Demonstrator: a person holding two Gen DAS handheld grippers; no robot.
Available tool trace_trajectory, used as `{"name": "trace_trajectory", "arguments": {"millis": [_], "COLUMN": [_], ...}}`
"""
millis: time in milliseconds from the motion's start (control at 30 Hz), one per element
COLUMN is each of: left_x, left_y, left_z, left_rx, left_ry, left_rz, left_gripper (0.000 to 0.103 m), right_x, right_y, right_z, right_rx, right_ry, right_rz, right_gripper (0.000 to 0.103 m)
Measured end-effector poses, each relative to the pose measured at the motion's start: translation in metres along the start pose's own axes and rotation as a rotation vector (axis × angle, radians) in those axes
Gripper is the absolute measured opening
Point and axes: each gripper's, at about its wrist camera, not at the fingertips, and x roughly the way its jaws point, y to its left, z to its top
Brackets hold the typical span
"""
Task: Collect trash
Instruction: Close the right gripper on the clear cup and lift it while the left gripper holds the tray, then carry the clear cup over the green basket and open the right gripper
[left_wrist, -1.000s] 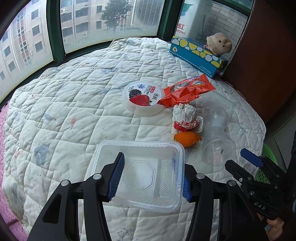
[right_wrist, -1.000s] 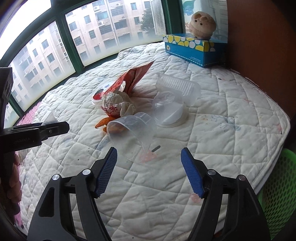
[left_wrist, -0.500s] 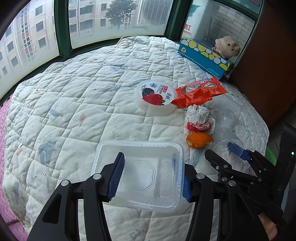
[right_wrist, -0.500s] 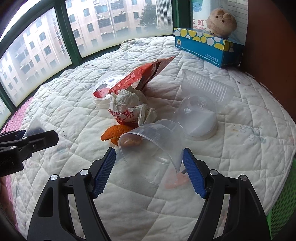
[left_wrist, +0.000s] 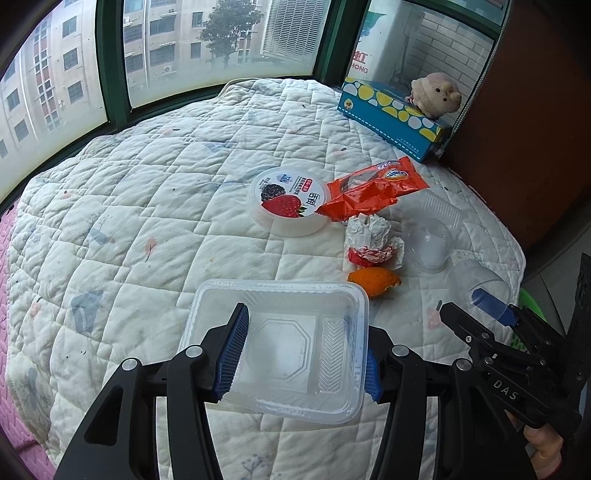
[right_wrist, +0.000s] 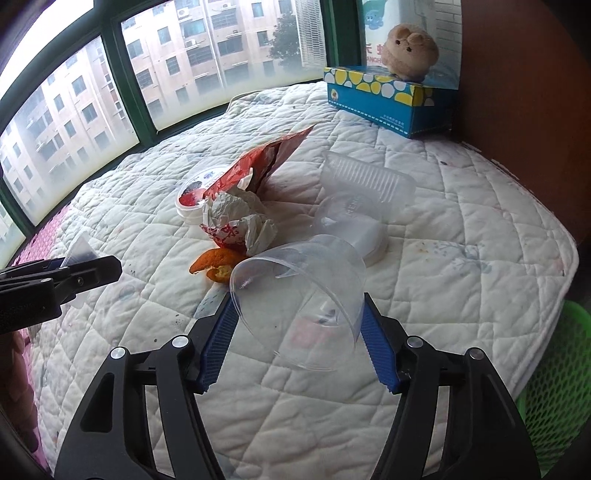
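Left gripper (left_wrist: 301, 354): jaws clamped on the clear plastic tray (left_wrist: 280, 347), one pad inside its near-left wall, the other outside the right wall; tray held just above the bed (left_wrist: 129, 206).
Right gripper (right_wrist: 299, 339): jaws straddle the tipped clear cup (right_wrist: 299, 288), both blue pads at its sides; whether they pinch it yet, I cannot tell.
Step in hand: closing on the cup, I'd judge, so squeeze gently! Thin plastic like this buckles and pops out; grip nearer the stiffer rim, then lift straight up before swinging right.
Destination: likely the green mesh basket (right_wrist: 554, 387) off the bed's right edge.
Watch out: orange peel (right_wrist: 216, 264) sits just beside the cup's mouth; don't drag it along.
Count, clear plastic: one tray held, one cup, one domed lid (right_wrist: 351, 225), one ribbed tray (right_wrist: 365, 184) behind it.
Count, other trash: one berry tub (left_wrist: 288, 201), one orange snack wrapper (left_wrist: 369, 188), one crumpled paper ball (left_wrist: 371, 240), one peel.
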Motion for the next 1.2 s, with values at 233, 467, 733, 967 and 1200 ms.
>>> {"name": "trace_trajectory", "arguments": {"millis": [233,467,733,967,1200], "left_x": [-0.002,0.0,0.005,0.009,0.008], "left_y": [-0.013,-0.015,-0.017,-0.023,-0.029], "left_z": [0.003,0.0,-0.004,-0.006,-0.004], "left_rx": [0.019,0.023,0.025,0.032,0.042], "left_ry": [-0.004,0.006,0.022,0.031,0.029], "left_rz": [-0.013,-0.01,-0.018,-0.021,-0.026], "left_gripper": [0.052,0.052,0.052,0.052,0.052], "right_x": [-0.015,-0.021,-0.034,-0.04,-0.049], "right_y": [-0.019,-0.024,-0.04,-0.059,-0.069], "right_z": [-0.005,-0.005,-0.009,-0.012,-0.015], "right_rx": [0.023,0.033,0.053,0.087,0.103], "right_ry": [-0.001,-0.009,-0.028,-0.03,-0.042], "right_rz": [-0.018,-0.017,-0.061,-0.091,-0.109], "right_gripper": [0.065,0.065,0.065,0.065,0.065]}}
